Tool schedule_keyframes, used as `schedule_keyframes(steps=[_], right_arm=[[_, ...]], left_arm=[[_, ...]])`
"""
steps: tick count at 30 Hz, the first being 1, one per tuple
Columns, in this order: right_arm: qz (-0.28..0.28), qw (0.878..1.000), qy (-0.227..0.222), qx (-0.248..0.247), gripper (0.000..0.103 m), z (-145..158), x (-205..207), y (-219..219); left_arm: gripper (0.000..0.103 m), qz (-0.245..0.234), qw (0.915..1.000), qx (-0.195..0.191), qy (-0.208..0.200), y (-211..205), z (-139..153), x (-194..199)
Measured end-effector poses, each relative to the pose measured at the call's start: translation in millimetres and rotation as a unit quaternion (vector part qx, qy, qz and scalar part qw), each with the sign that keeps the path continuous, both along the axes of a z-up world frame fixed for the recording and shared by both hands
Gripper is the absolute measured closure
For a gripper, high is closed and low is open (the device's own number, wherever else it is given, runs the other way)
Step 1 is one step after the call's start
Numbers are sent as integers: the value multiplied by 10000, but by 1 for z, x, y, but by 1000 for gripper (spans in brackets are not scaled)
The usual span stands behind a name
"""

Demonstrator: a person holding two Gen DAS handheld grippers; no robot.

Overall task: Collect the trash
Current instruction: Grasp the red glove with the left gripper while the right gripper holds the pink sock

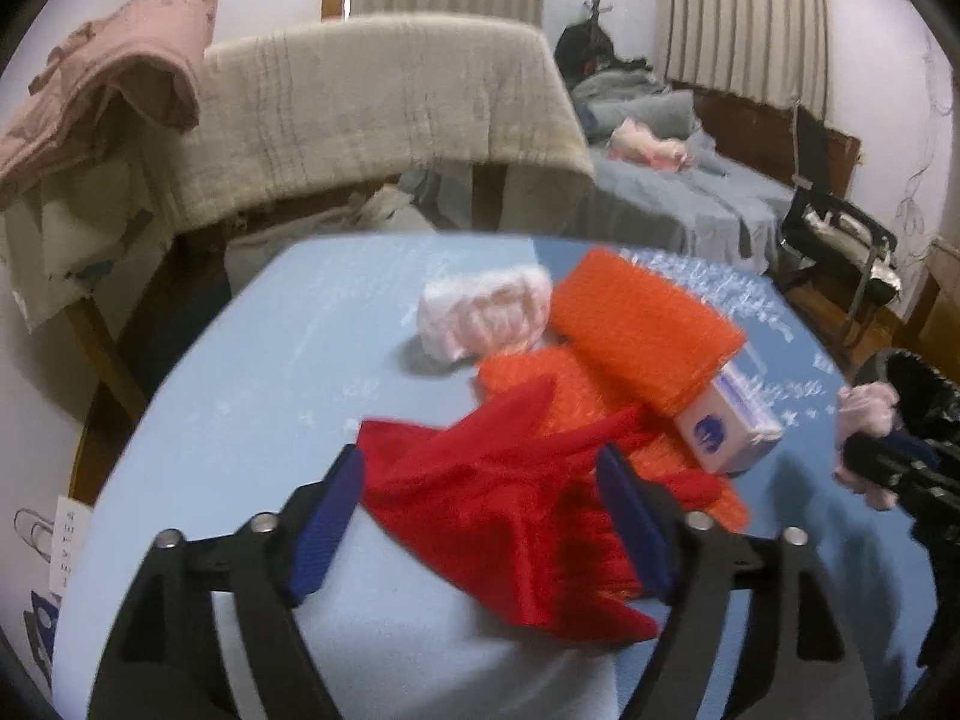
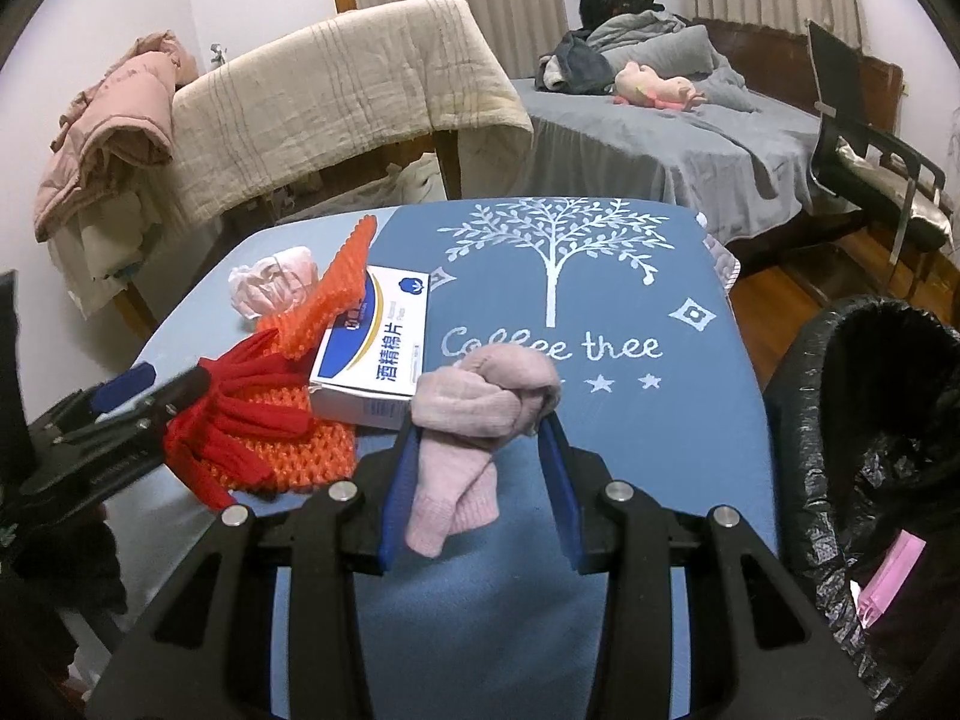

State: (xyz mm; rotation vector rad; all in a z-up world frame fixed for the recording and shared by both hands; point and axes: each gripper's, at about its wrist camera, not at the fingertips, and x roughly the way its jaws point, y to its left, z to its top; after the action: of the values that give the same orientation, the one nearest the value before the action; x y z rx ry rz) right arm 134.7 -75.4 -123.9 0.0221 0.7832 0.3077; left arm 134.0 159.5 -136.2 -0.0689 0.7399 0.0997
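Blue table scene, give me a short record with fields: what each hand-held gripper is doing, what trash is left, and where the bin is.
left hand-held gripper: open, fingers either side of the red mesh
right hand-held gripper: shut on the pink sock
left on the table: red mesh, orange foam net, white box, pink wrapper
bin: black-lined, just right of the table, something pink inside

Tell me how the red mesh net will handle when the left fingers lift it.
The red mesh net lies crumpled and folded, so it is probably floppy and will drape. It looks thin, likely very light. Its open weave may snag the orange foam netting underneath.
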Motion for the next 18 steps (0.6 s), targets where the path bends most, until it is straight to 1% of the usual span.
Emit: schedule_keyframes(steps=[4, 5, 7, 8, 9, 10, 11, 12, 14, 16, 18], right_arm=[[25, 10000, 42, -3, 65, -3, 2, 1], [26, 10000, 48, 0, 65, -3, 2, 1], [25, 10000, 48, 5, 65, -3, 3, 1], [26, 10000, 44, 1, 65, -3, 3, 1], [27, 10000, 42, -1, 65, -3, 3, 1], [28, 10000, 38, 2, 65, -3, 3, 1], [29, 10000, 29, 4, 65, -2, 2, 1], [29, 10000, 21, 3, 65, -2, 3, 1], [33, 10000, 1, 5, 65, 0, 2, 1], [35, 10000, -50, 0, 65, 4, 1, 0], [24, 9999, -95, 20, 65, 8, -2, -2]], left_arm=[[22, 55, 9995, -39, 303, 2, -12, 8], [23, 33, 9994, -68, 350, 3, -14, 9], [39, -68, 9990, -143, 423, 2, -16, 12], [52, -145, 9988, -195, 436, 1, -17, 12], [62, -210, 9986, -224, 437, -1, -17, 12], [68, -298, 9985, -222, 413, -4, -16, 11], [82, -352, 9983, -231, 399, -6, -16, 10], [90, -392, 9982, -241, 380, -8, -16, 9], [94, -392, 9984, -315, 269, -8, -13, 5], [95, -312, 9983, -491, 80, -5, -6, -2], [95, -256, 9979, -582, -80, -2, 1, -7]])
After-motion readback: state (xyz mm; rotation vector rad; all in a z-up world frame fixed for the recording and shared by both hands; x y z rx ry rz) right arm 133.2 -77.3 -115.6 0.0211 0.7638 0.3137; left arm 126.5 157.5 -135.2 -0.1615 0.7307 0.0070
